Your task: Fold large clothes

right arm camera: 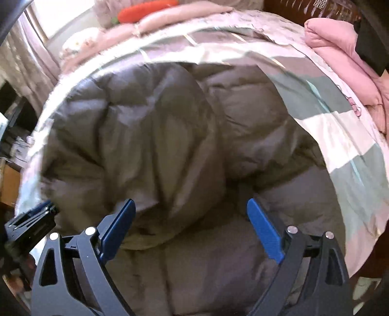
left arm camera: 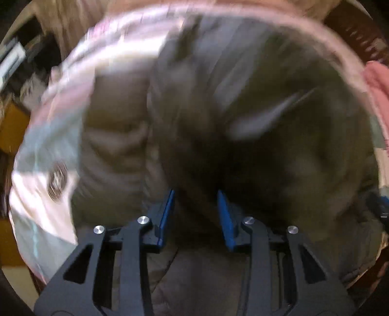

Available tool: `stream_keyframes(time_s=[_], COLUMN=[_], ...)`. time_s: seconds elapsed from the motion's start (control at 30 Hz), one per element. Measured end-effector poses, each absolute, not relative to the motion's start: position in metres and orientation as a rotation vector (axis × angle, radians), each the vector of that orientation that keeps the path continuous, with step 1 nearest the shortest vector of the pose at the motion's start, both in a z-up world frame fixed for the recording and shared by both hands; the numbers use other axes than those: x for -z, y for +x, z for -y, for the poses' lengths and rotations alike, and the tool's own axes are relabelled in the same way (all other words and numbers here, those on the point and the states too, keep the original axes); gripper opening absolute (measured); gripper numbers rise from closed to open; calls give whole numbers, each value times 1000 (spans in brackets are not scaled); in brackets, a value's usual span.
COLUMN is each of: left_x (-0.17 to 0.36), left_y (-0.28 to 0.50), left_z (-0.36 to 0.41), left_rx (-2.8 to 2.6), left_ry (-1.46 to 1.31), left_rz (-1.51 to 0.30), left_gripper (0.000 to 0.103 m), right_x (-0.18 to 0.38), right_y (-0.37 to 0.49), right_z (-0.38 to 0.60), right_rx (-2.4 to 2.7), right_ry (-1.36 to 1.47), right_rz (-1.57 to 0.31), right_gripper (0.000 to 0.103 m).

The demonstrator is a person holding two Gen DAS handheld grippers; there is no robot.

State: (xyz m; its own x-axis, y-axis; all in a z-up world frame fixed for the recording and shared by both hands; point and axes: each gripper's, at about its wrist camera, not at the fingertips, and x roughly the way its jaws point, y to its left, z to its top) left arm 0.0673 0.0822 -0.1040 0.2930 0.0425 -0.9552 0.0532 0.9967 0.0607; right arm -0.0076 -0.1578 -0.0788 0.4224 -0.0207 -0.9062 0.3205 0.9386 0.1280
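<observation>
A large grey-brown puffer jacket (right arm camera: 155,136) lies bunched on a bed, and it fills the blurred left wrist view (left arm camera: 218,109) too. My left gripper (left arm camera: 195,194) has its blue fingers (left arm camera: 167,214) partly closed on a thick fold of the jacket that bulges between them. My right gripper (right arm camera: 190,206) is wide open just above the jacket, with a padded fold lying between its blue fingers (right arm camera: 263,231) without being squeezed. The left gripper's black frame (right arm camera: 31,223) shows at the left edge of the right wrist view.
The jacket rests on a bedsheet (right arm camera: 345,136) of pale pink and grey-green blocks. A folded pink quilt (right arm camera: 340,60) sits at the far right, pillows and an orange plush toy (right arm camera: 148,9) at the bed's far end. Curtains and dark furniture (left arm camera: 22,56) stand to the left.
</observation>
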Motion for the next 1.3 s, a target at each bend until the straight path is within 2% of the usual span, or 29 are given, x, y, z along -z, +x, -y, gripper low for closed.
stream_keyframes(time_s=[0.13,0.2,0.27,0.43,0.6,0.97,1.3], left_x=[106,86,63,12,-16,-26,-18], left_y=[62,51,35,-5,-33,-72,-74], left_z=[-88,-85,-81,-73,-67,-58,-74], left_rx=[2,18,55,103,146,203,176], left_ry=[84,111,116,134,91,102,128], left_rz=[-1251,-1170,-1077,-868,-767,-718,-720], left_gripper=[41,44,55,60,65,72,74], right_x=[76,65,58,48,40,41,45], right_y=[-15,-23,-30,-40,-48,-52,-47], right_z=[170,176,180,184,184,173,161], right_rx=[203,194,183,174,160,126,115], right_ry=[330,339,352,362,355,332,318], right_rz=[-1114,-1088,-1076,-1057,-1035,-1045,-1053], right_gripper=[93,93,93,93,93,93,93])
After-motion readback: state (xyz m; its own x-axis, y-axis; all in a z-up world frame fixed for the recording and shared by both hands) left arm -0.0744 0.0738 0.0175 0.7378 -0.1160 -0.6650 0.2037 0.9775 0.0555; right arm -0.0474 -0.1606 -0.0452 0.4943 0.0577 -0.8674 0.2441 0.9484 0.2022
